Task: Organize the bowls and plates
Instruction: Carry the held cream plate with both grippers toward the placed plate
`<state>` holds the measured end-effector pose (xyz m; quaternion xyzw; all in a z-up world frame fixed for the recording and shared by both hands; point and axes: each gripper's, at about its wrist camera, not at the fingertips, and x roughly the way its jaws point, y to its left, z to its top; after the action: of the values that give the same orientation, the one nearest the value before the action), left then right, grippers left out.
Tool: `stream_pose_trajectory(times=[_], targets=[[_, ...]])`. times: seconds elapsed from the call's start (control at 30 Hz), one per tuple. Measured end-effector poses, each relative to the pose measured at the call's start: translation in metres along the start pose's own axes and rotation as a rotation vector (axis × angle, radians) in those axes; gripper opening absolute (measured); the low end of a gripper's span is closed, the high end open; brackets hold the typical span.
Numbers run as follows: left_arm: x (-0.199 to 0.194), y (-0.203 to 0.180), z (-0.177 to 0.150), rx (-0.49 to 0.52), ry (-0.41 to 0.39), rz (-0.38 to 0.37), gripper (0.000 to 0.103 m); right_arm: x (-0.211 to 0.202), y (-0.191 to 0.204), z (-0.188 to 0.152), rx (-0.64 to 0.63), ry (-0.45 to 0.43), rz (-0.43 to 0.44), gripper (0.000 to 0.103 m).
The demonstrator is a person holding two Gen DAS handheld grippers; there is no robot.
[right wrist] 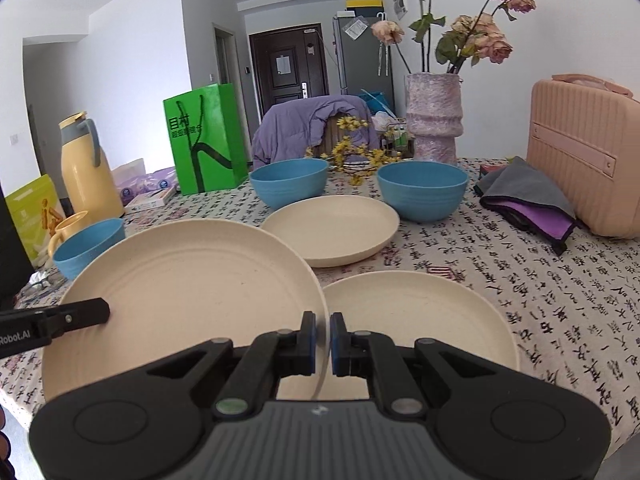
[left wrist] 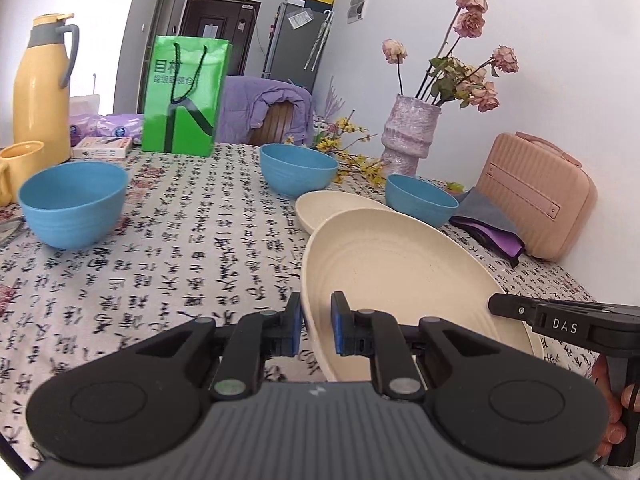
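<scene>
The plate [right wrist: 188, 292] in hand is cream, held up off the table [right wrist: 560, 280] between both tools — the left gripper [left wrist: 316, 326] has its jaws drawn narrow on the rim at one side, and the right gripper [right wrist: 323, 340] has its jaws nearly closed on the rim opposite, with the thin edge visibly pinched between the blue pads. It hangs tilted, just above and overlapping a second cream plate [right wrist: 420, 312] lying flat on the patterned cloth, with a third plate [right wrist: 332, 232] beyond that. My reading is that this one is being carried over to stack on the near flat plate. To do it well, both hands need to travel together at the same pace, since any pull apart or twist between them could flex the rim or let it slip out of the narrow grips. Level the plate before lowering, centre it over the one beneath, and set it down so rim meets rim evenly — then let go with both sides at about the same time, so it does not tip. The blue bowls [right wrist: 422, 190] stand further back, and the vase [right wrist: 434, 116] of dried roses behind them, well apart from the path; they matter only if the carry swings wide.
</scene>
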<state>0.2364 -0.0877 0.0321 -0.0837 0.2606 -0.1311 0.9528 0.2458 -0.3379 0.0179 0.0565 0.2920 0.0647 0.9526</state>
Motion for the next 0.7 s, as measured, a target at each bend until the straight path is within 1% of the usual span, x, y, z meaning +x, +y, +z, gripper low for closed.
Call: stream_pose_trajectory(times=[0.2, 0.3, 0.4, 0.47, 0.63, 0.7], targets=[[0.049, -0.043, -0.005, -0.012, 0.042, -0.047, 0.015, 0.016, -0.058, 0.008, 0.004, 0.034, -0.067, 0.008], [0.069, -0.058, -0.008, -0.042, 0.058, -0.054, 0.015, 0.023, -0.080, 0.012, 0.003, 0.050, -0.086, 0.008], [0.084, -0.073, -0.010, -0.036, 0.055, -0.054, 0.015, 0.028, -0.095, 0.012, -0.005, 0.070, -0.111, 0.008], [0.090, -0.082, -0.011, -0.020, 0.051, -0.054, 0.015, 0.032, -0.106, 0.011, 0.001, 0.083, -0.123, 0.008], [0.100, -0.104, -0.019, 0.061, 0.035, -0.032, 0.016, 0.040, -0.126, 0.009, 0.016, 0.099, -0.137, 0.008], [0.103, -0.109, -0.022, 0.096, 0.029, -0.009, 0.017, 0.044, -0.130, 0.007, 0.021, 0.106, -0.140, 0.008]])
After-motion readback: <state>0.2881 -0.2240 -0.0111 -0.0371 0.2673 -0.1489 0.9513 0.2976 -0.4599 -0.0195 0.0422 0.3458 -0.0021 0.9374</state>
